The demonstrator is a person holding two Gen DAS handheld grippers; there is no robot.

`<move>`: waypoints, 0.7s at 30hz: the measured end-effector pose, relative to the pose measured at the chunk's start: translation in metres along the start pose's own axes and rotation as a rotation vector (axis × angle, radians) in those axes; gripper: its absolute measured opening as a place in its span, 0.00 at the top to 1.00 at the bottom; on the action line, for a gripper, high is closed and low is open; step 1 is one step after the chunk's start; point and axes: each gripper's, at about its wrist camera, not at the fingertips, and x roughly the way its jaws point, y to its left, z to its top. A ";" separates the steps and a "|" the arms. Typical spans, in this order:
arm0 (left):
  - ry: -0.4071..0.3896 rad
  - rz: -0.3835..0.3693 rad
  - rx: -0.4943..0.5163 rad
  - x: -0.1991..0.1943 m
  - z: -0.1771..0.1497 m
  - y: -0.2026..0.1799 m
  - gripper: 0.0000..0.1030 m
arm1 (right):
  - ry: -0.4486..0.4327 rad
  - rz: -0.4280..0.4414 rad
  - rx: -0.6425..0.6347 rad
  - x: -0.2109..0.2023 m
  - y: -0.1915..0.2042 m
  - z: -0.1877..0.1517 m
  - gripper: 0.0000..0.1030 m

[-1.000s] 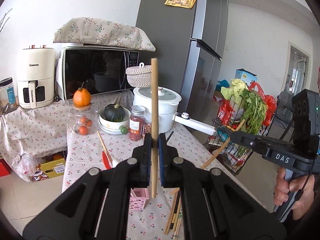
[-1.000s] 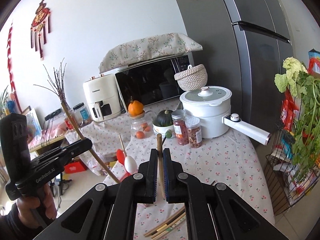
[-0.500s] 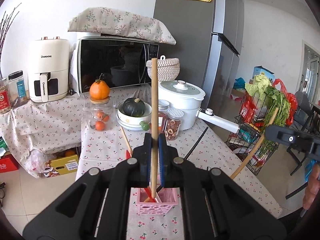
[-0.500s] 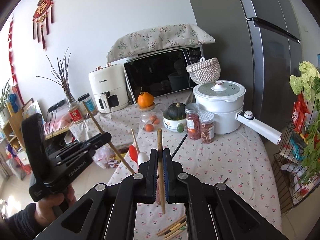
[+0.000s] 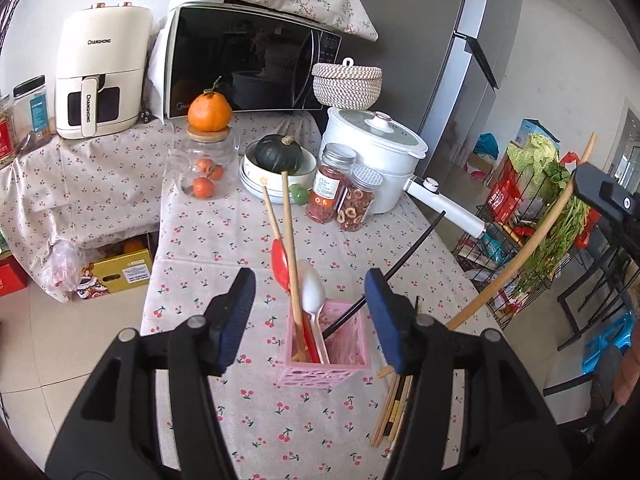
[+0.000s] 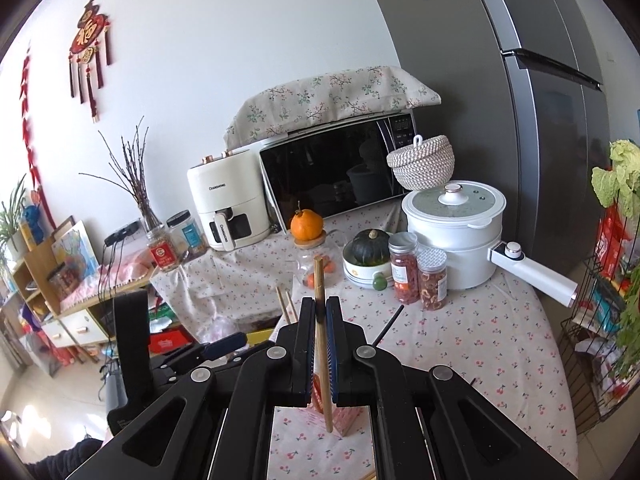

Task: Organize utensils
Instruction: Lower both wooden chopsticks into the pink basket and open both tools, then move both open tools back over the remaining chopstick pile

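1. the bench point(image 5: 224, 240), under a cherry-print cloth, carries a microwave point(image 5: 248, 60), an air fryer point(image 5: 100, 80) and a white pot point(image 5: 372, 152) at the back.
2. the left tool point(image 5: 310, 312) hangs over the near part of the bench with its jaws spread wide and nothing between them.
3. the right tool point(image 6: 320, 344) has its jaws pressed together, pinching a wooden chopstick point(image 6: 322, 344) that stands almost upright, its lower end just above the holder.
4. the pink holder point(image 5: 328, 344) stands on the bench, framed between the left tool's jaws; it holds a wooden chopstick, a red spoon point(image 5: 280, 260), a white spoon point(image 5: 312, 292) and a black chopstick point(image 5: 400, 264).
5. loose chopsticks point(image 5: 390, 408) lie on the cloth just right of the holder.
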 end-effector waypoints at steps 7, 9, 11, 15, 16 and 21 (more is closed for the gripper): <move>0.051 0.035 -0.039 -0.004 -0.014 0.028 0.25 | -0.017 -0.010 -0.002 0.022 0.008 0.015 0.95; 0.064 0.047 -0.043 -0.004 -0.017 0.034 0.24 | 0.003 -0.022 -0.005 0.034 0.009 0.012 0.95; 0.073 0.053 -0.045 -0.004 -0.019 0.038 0.24 | 0.027 -0.045 -0.017 0.047 0.010 0.006 0.95; 0.090 0.058 -0.042 -0.003 -0.022 0.042 0.24 | 0.097 -0.062 -0.011 0.074 0.006 -0.009 0.94; 0.095 0.057 -0.041 -0.002 -0.022 0.042 0.24 | 0.115 -0.062 -0.002 0.080 0.004 -0.011 0.94; 0.115 0.044 -0.023 0.000 -0.023 0.036 0.19 | 0.129 -0.043 0.044 0.076 -0.006 -0.013 0.74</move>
